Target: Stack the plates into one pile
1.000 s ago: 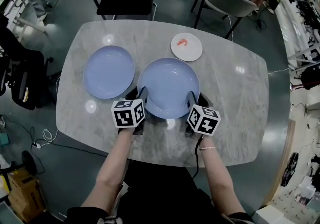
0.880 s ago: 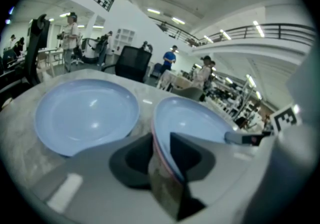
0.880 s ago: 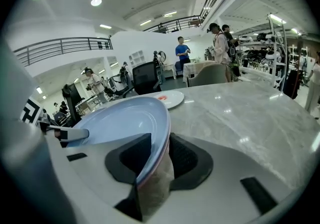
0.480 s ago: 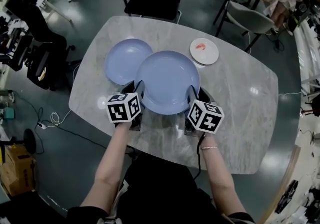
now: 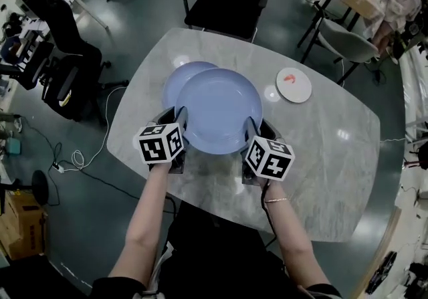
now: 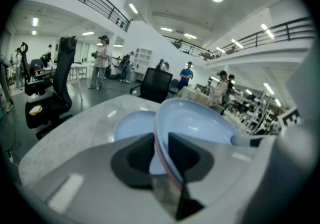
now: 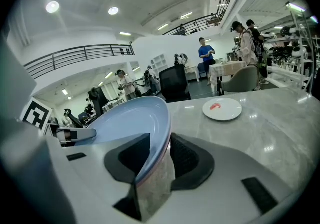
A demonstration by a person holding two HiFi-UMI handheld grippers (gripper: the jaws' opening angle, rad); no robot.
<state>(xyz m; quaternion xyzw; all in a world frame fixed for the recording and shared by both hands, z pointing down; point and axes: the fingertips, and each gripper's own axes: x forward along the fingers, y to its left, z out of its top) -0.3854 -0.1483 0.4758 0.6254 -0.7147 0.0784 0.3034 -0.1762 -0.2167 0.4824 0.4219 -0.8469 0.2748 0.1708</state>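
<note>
Left gripper (image 5: 175, 120): clamps carried blue plate's (image 5: 217, 110) left rim, jaws just tightening.
Right gripper (image 5: 257, 132): clamps its right rim, jaws just loosening slightly.
Carried blue plate: empty, aloft, overlapping second blue plate (image 5: 175, 78) on table (image 5: 334, 150).
White saucer (image 5: 293, 84): red morsel (image 5: 289, 77) inside, well apart.

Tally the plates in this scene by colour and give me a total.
Light blue round plates: 2, the lifted blue plate and the resting blue plate on the grey marble table
Small white round plate with a red mark: 1
Total: 3 plates
</note>
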